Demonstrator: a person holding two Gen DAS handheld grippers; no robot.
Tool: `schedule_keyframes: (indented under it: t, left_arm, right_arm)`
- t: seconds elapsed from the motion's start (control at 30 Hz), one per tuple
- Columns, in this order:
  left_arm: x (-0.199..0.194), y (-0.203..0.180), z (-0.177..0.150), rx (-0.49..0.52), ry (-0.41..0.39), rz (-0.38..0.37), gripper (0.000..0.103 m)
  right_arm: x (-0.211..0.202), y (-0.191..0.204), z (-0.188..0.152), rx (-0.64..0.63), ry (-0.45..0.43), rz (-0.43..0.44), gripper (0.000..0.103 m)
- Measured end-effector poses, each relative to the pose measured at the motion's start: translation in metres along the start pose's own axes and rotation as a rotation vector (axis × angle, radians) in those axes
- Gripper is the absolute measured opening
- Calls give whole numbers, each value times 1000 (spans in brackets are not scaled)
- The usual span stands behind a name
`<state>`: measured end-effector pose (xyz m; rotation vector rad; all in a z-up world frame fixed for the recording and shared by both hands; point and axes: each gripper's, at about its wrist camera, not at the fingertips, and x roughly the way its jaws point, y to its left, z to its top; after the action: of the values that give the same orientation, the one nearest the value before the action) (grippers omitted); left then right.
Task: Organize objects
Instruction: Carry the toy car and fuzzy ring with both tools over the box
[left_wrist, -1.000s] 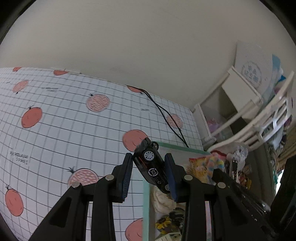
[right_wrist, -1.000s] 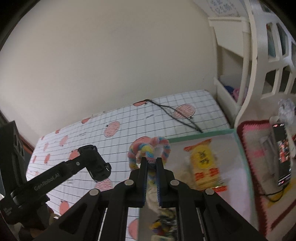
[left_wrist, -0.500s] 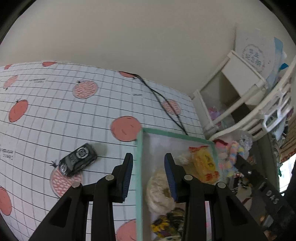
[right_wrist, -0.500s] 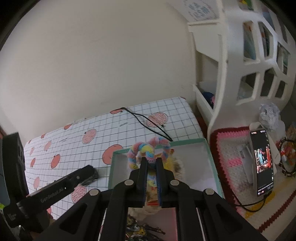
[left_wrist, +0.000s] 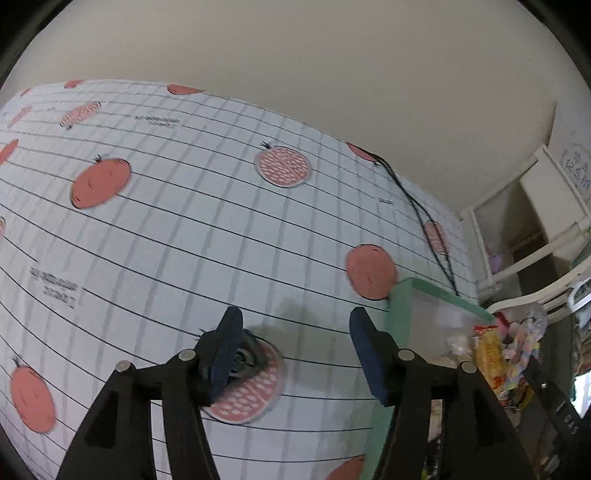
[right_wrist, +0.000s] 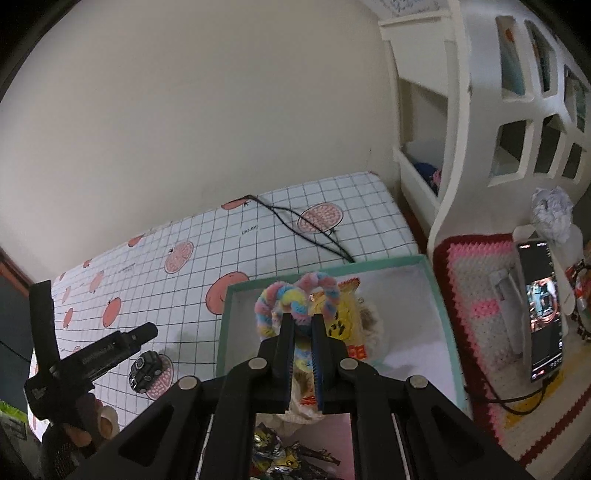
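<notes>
A small black toy car (right_wrist: 146, 371) lies on the tomato-print cloth (right_wrist: 258, 240), left of the green box. In the left wrist view the toy car (left_wrist: 251, 360) shows only partly, behind my left finger. My left gripper (left_wrist: 295, 343) hangs low over the cloth with its jaws opening, and the pads do not press on the car. From the right wrist view the left gripper (right_wrist: 140, 334) reaches in just above the car. My right gripper (right_wrist: 303, 325) is shut on a pastel fuzzy ring (right_wrist: 295, 299), held above the green box (right_wrist: 226, 317).
The box holds a yellow snack packet (right_wrist: 341, 321), a pale fluffy item and toys. A black cable (right_wrist: 306, 229) crosses the cloth behind it. On the right are a white shelf unit (right_wrist: 480, 110) and a phone (right_wrist: 541, 306) on a crochet mat (right_wrist: 476, 295). A person's hand (right_wrist: 86, 417) holds the left gripper.
The left gripper let go of the toy car, which now lies on the cloth; it then sank toward the car and widened its jaws. The right gripper carried the fuzzy ring over the box.
</notes>
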<state>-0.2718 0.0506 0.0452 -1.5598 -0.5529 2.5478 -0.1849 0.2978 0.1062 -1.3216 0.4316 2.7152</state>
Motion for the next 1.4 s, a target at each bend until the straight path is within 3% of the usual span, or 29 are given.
schedule_keyframes:
  t: [0.13,0.3,0.5,0.73,0.97,1.07,1.13,1.4]
  left_arm:
    - [-5,10,4,8,-11,8,75]
    - [-6,12,-3,114,26,60,80]
    - [5,8,-16,251,104,103,81]
    - [20,2,-26,324,149,165,81]
    - [23,-1,-30,379,149,231,65]
    - [20,-2,-30,387,152,230,55]
    - [18,-3,-31,393,155,227,42]
    - [10,-10,-21,401,138,206,37]
  right_arm:
    - [2,2,-1,-1,0,6,9]
    - [6,-1,0,11,12,8,9]
    - [9,0,-1,12,23,17,9]
    - [14,1,-3,15,38,19,9]
    - [18,5,-6,7,44,22,9]
    - [21,7,-7,2,49,23,9]
    - [21,8,-7,-1,50,24,9]
    - [22,10,-8,-5,52,29,9]
